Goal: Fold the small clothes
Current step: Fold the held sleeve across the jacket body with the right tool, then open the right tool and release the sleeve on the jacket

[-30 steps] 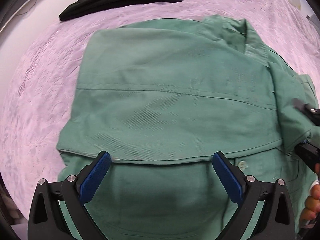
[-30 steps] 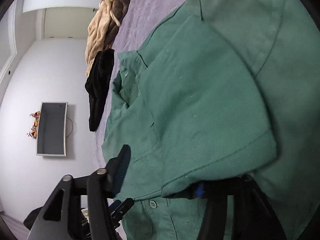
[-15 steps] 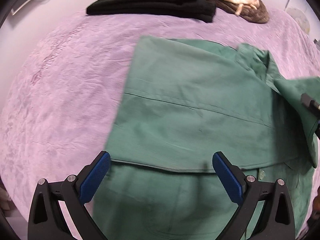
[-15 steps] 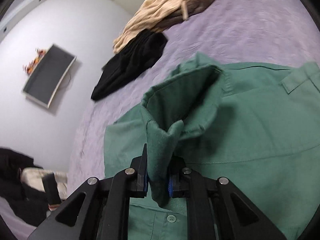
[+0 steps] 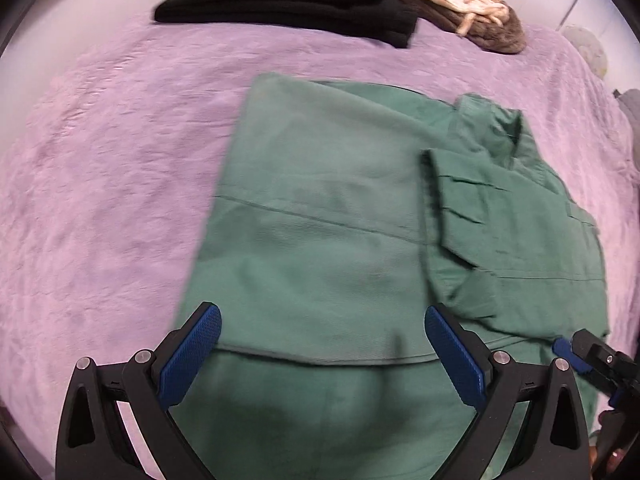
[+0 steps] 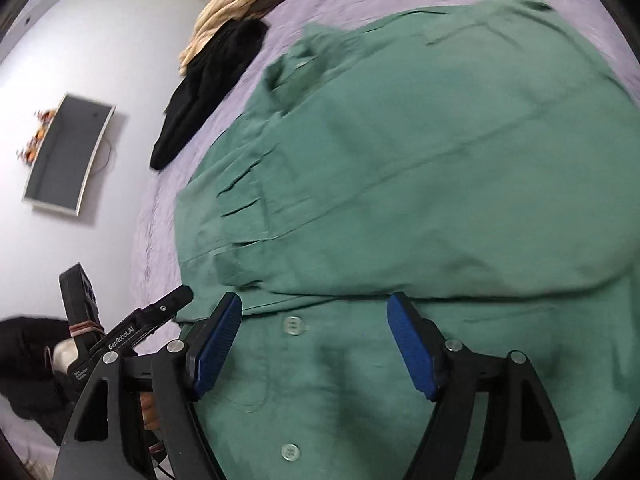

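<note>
A green button-up shirt (image 5: 320, 240) lies on the purple bedspread (image 5: 100, 200), its side folded inward. Its sleeve (image 5: 500, 216) rests folded across the body on the right. My left gripper (image 5: 322, 316) hovers open over the shirt's folded edge, with nothing between its pads. In the right wrist view my right gripper (image 6: 316, 308) hangs over the button placket of the shirt (image 6: 440, 160). Its jaws are opening, with no cloth between them. The sleeve (image 6: 248, 216) lies free ahead of it. One finger of the right gripper (image 5: 576, 356) shows at the left view's lower right.
A folded black garment (image 5: 300, 0) and a beige and brown garment (image 5: 460, 4) lie at the bed's far side. A screen (image 6: 68, 156) hangs on the white wall beyond the bed. The left gripper's finger (image 6: 160, 312) reaches in beside my right gripper.
The right gripper, shut on the sleeve half a second ago, has let it go. The sleeve now lies folded on the shirt. The left gripper shifted sideways earlier, then stayed put.
</note>
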Action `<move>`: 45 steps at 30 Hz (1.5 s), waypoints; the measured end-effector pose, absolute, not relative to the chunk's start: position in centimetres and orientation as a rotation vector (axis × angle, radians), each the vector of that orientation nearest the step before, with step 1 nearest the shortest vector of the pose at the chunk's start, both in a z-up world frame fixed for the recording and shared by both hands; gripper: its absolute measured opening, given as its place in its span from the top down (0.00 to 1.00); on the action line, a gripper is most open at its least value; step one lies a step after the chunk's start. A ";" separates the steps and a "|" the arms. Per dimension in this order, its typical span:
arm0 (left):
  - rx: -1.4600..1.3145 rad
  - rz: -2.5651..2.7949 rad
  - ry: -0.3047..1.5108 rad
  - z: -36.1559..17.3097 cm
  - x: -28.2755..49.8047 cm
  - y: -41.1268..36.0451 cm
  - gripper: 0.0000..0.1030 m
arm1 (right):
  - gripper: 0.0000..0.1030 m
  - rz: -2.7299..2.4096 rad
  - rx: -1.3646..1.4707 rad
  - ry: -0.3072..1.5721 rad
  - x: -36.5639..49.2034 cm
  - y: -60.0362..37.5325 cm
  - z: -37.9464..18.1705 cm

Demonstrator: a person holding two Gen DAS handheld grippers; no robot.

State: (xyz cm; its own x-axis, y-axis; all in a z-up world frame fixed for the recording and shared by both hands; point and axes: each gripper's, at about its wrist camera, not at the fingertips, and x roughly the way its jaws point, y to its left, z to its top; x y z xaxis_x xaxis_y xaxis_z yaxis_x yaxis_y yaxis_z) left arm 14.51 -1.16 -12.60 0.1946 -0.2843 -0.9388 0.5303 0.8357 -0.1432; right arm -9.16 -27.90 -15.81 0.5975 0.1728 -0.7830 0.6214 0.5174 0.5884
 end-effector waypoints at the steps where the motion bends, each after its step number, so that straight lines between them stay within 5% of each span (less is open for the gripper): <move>1: 0.226 -0.608 1.268 -12.8 14.4 -2.0 0.01 | 0.23 -0.366 1.062 0.896 -11.3 -29.2 -16.0; 14: 0.367 -0.605 1.260 -15.0 12.2 -8.6 0.01 | 0.23 -0.549 1.367 0.532 -20.1 -39.3 -16.9; 16: 0.371 -0.596 1.262 -15.0 12.1 -8.8 0.01 | 0.40 -0.537 1.406 0.487 -21.0 -39.7 -16.8; 17: 0.371 -0.593 1.261 -15.0 12.1 -8.9 0.01 | 0.77 -0.551 1.407 0.472 -21.6 -39.9 -16.8; 18: 0.371 -0.590 1.259 -14.9 12.0 -9.0 0.01 | 0.94 -0.576 1.402 0.473 -22.1 -40.1 -16.6; 28: 0.391 -0.582 1.247 -15.1 11.4 -9.6 0.01 | 0.97 -0.718 1.448 0.497 -25.1 -39.7 -19.6; 31: 0.392 -0.566 1.230 -14.4 11.8 -8.9 0.01 | 0.89 -0.711 1.435 0.539 -25.3 -39.3 -18.6; 35: 0.387 -0.553 1.189 -13.0 12.1 -7.9 0.01 | 0.53 -0.660 1.301 0.610 -24.8 -37.2 -15.3; 45: 0.475 -0.538 1.181 -14.8 12.1 -9.3 0.01 | 0.53 -0.570 0.936 0.854 -15.6 -34.1 -13.4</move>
